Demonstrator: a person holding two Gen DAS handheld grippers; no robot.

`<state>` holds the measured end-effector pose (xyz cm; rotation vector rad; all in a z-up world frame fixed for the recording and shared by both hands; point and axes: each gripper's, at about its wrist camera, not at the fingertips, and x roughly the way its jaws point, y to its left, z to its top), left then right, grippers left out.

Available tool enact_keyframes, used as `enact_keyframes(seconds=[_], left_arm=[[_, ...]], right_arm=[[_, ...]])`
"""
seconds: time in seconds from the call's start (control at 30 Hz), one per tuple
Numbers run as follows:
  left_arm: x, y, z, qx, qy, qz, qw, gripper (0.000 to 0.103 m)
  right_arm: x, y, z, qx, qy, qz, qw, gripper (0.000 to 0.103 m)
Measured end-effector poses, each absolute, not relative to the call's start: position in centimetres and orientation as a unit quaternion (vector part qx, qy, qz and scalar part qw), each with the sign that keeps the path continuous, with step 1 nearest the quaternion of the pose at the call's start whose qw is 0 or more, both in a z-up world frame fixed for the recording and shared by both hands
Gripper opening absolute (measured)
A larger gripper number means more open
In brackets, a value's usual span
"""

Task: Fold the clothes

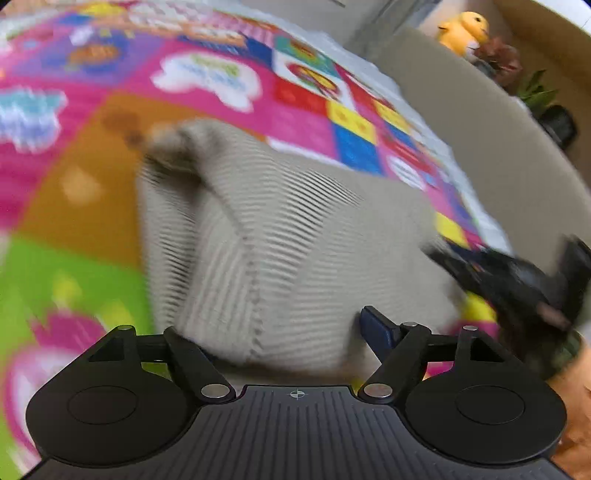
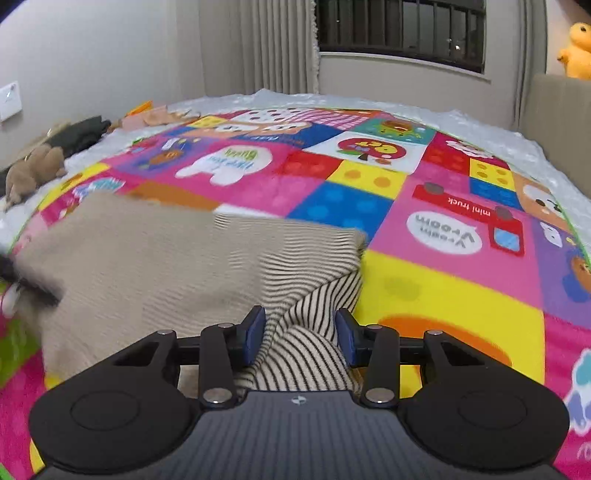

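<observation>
Both grippers' jaws straddle striped garment edge; mat open rightward.

A home bedroom: a bed under a bright cartoon blanket, with curtains and a barred window behind it, a plush duck beside it.

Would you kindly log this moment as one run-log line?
stage: mid-fold | left tool: fabric between fingers, grip unclear | right tool: open around fabric | striped beige garment: bunched on colourful play mat
</observation>
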<state>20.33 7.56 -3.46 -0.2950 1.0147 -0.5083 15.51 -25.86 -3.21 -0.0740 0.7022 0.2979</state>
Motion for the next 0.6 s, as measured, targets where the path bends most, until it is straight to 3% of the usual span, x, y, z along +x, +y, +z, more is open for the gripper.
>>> enact_keyframes(seconds=[0.37,0.6], left_arm=[[30.4,6.8,-0.9,-0.098,0.403,-0.167,0.895,0.086],[23.4,8.7,2.1,-0.106,0.414,-0.19,0.884,0.095]], right_arm=[[9.7,-21.0,-1.8,-0.044,0.369,0.216,0.903,0.044],[10.8,-23.6,2.1,-0.047,0.315,0.204,0.926,0.051]])
